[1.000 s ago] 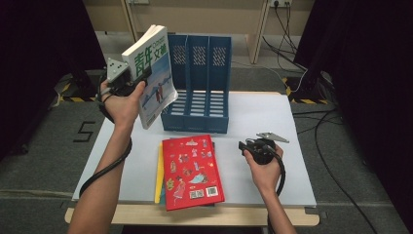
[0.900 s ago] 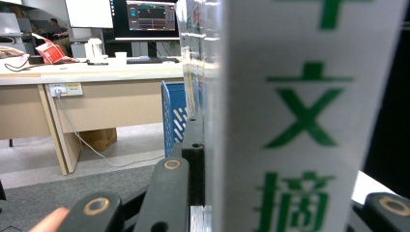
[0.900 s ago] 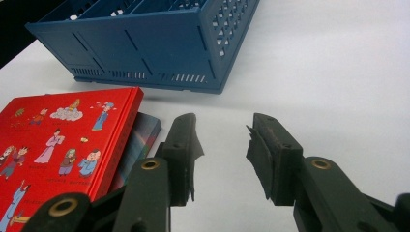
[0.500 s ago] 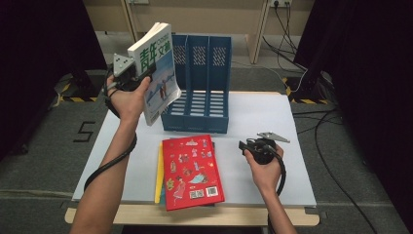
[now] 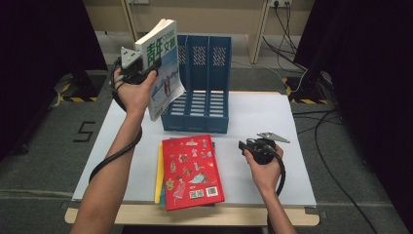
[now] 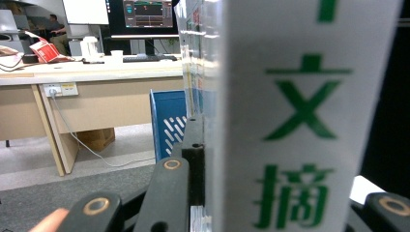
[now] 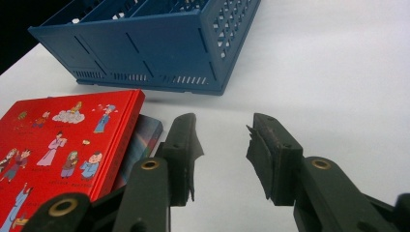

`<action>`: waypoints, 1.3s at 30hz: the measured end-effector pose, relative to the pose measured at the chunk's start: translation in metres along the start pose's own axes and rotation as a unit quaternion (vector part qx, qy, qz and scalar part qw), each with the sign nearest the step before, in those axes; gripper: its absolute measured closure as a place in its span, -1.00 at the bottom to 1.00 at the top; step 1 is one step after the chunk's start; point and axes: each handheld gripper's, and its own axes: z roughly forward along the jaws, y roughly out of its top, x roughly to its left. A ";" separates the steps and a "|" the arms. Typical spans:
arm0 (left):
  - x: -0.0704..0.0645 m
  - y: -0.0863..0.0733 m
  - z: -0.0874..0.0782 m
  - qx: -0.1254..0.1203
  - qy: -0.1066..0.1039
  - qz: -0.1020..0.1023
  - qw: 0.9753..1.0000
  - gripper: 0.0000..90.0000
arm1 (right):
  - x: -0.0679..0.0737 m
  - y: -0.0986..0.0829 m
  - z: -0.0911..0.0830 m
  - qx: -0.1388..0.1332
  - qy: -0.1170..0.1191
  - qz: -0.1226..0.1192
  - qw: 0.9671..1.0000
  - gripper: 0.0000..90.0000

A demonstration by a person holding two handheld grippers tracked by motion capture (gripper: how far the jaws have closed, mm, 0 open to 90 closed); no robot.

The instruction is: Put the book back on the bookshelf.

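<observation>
Magazine [image 5: 163, 68] clamped in left hand-held gripper [image 5: 146, 73], above file rack [image 5: 202, 83] left edge.

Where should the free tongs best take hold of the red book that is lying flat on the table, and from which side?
The red book lies flat on other books, so its right long edge overhangs slightly. The open right tongs would probably do best coming low from the right, one jaw under that edge, one on the cover.

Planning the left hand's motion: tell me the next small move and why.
Probably carry the magazine right and lower it into the leftmost slot of the blue file rack. The left gripper grips it upright, raised beside that slot; the right gripper sits open on the table.
</observation>
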 end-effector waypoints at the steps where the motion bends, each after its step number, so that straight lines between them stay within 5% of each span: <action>1: 0.000 0.000 0.002 0.001 0.000 0.000 1.000 0.64 | 0.000 0.000 0.000 0.000 0.001 0.000 1.000 0.37; 20: -0.002 -0.004 0.031 0.012 0.020 -0.012 1.000 0.64 | -0.001 -0.001 0.000 0.001 0.001 0.003 1.000 0.37; 39: -0.005 -0.018 0.059 0.006 0.030 0.002 1.000 0.64 | 0.001 -0.002 -0.001 -0.002 0.001 -0.003 1.000 0.37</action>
